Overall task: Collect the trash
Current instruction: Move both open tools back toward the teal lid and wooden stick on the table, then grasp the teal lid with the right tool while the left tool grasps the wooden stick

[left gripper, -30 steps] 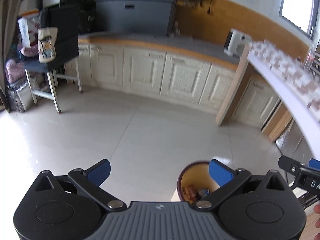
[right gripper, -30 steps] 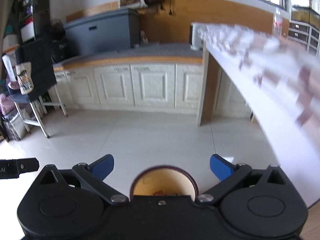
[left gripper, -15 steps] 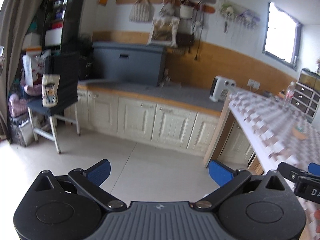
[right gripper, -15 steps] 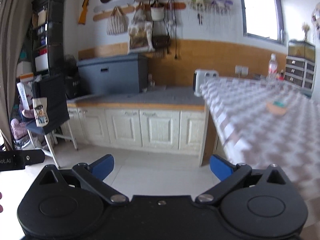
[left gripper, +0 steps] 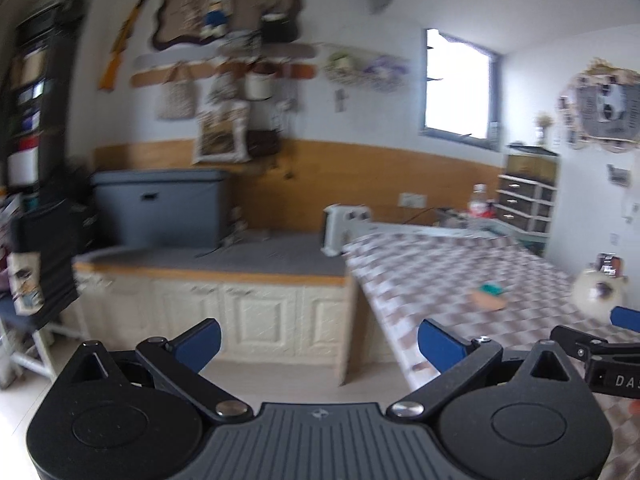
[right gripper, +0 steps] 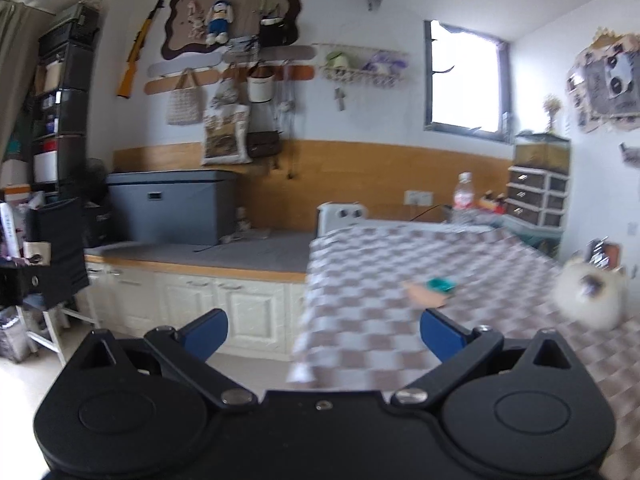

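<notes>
Left gripper (left gripper: 319,344): jaws spread wide, blue fingertips (left gripper: 199,343) well apart, nothing between them. Held level, aimed across the room at the cream cabinets (left gripper: 256,312) and the near edge of the table (left gripper: 460,276).

Right gripper (right gripper: 323,334): jaws likewise wide apart and empty. Held level just beside the left one; its tip shows at the right edge of the left wrist view. It points over the checkered tablecloth (right gripper: 380,280).

Trash (right gripper: 430,292): a tan scrap with a teal piece touching it, lying on the tablecloth ahead of the right gripper, apart from both grippers. Blurred; material cannot be told.

Further right on the table: a white fluffy object (right gripper: 588,296), blurred. A clear bottle (right gripper: 463,194) stands at the far end.
</notes>
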`<state>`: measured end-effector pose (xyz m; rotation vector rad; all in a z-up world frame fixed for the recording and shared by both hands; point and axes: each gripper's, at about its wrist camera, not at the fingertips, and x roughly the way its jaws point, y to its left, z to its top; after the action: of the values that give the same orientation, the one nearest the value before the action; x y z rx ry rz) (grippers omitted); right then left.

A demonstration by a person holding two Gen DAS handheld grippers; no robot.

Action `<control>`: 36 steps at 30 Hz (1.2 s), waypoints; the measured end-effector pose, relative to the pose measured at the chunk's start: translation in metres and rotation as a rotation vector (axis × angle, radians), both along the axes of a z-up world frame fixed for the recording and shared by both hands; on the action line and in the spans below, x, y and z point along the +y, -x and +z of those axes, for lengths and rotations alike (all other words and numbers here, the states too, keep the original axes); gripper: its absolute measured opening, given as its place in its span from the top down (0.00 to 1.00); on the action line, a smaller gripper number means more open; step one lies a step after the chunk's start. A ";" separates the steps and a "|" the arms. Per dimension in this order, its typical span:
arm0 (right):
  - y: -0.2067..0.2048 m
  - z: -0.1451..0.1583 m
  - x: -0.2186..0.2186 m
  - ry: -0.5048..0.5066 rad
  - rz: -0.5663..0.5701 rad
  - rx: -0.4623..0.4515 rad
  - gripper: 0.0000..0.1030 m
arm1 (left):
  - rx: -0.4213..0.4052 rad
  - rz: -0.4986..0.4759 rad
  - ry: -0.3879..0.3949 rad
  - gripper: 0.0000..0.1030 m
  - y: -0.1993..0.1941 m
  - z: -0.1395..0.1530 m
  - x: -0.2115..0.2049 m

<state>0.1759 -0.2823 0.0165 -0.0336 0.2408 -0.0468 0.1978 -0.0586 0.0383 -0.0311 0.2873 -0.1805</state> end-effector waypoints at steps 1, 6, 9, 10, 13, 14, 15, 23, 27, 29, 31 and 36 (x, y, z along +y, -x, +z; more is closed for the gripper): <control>0.001 0.004 -0.013 0.006 -0.007 -0.005 0.00 | -0.007 -0.017 -0.005 0.00 -0.001 0.003 -0.011; 0.003 0.025 -0.070 0.037 -0.051 -0.028 0.00 | -0.014 -0.111 0.003 0.00 -0.018 0.016 -0.077; -0.006 0.036 -0.101 0.068 -0.089 -0.031 0.00 | -0.014 -0.151 -0.013 0.00 -0.034 0.019 -0.113; -0.010 0.040 -0.110 0.074 -0.094 -0.030 0.00 | -0.012 -0.167 -0.019 0.00 -0.040 0.019 -0.124; -0.029 0.051 -0.140 0.073 -0.097 -0.030 0.00 | -0.009 -0.214 -0.042 0.00 -0.063 0.018 -0.157; -0.035 0.053 -0.150 0.066 -0.101 -0.028 0.00 | -0.010 -0.224 -0.052 0.00 -0.069 0.017 -0.165; -0.046 0.054 -0.161 0.057 -0.105 -0.022 0.00 | -0.013 -0.242 -0.069 0.00 -0.079 0.014 -0.179; -0.149 0.043 -0.215 0.001 -0.114 0.053 0.00 | -0.003 -0.454 -0.193 0.00 -0.146 -0.011 -0.244; -0.207 0.029 -0.230 -0.056 -0.108 0.074 0.00 | 0.011 -0.553 -0.224 0.00 -0.182 -0.020 -0.261; -0.236 0.022 -0.237 -0.085 -0.114 0.086 0.01 | 0.010 -0.589 -0.261 0.00 -0.199 -0.027 -0.266; -0.262 0.015 -0.246 -0.116 -0.137 0.090 0.01 | 0.011 -0.622 -0.275 0.00 -0.212 -0.033 -0.269; -0.317 -0.006 -0.263 -0.214 -0.156 0.105 0.01 | 0.061 -0.641 -0.287 0.00 -0.246 -0.052 -0.278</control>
<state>0.4928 -0.5455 0.0103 0.1963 0.3515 -0.1742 0.4441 -0.3369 -0.0142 0.3449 0.3755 -0.7734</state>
